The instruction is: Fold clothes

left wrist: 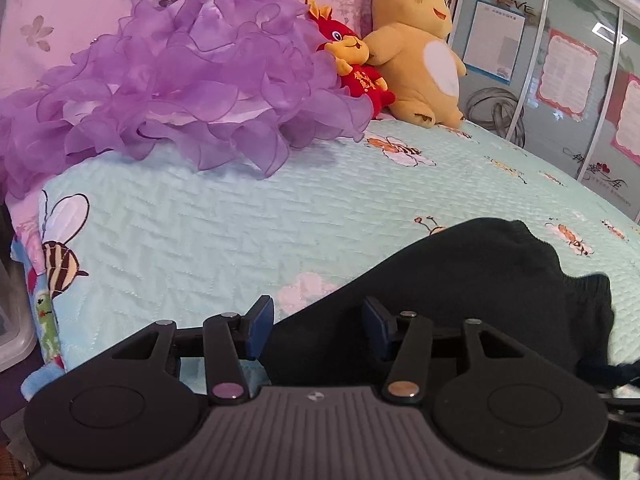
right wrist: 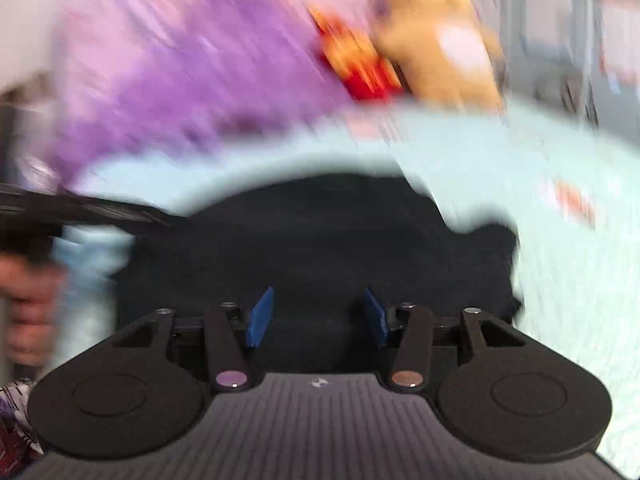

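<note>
Black garment [left wrist: 460,292]: dark knit piece on the bed, lower centre to lower right of the left wrist view; lower centre of the right wrist view. Lies bunched, with a ribbed edge at its upper right. Whether partly folded or merely heaped, cannot tell.
Left gripper [left wrist: 318,326]: bottom centre of frame, blue pads set wide apart, nothing between them. Left pad over bare quilt, right pad over the garment's left margin.
Right gripper [right wrist: 319,318]: bottom centre of its own frame, likewise spread wide and empty, poised directly above the dark cloth. View heavily smeared; fine detail lost.
Stage: fits either reaching in for a hem to make a fold, or having just let go after one. The pictures do not settle which.
Doing it well (judgement): knit is thick and limp; any grip should take the ribbed edge, not the middle, and both grippers should carry at matching height so the cloth does not skew.
Edges: garment's left border runs diagonally from the bottom centre up to the right; its far border is humped.
Open room: wide bare stretch of the light-blue quilt [left wrist: 240,216] across mid-frame, ample for spreading.
Obstacles: purple ruffled fabric [left wrist: 180,76] upper left, yellow plush toy [left wrist: 416,52] and red plush toy [left wrist: 356,76] at upper centre, all well apart from the garment.
Other: a hand [right wrist: 28,312] on a dark handle, left edge of the right wrist view.
</note>
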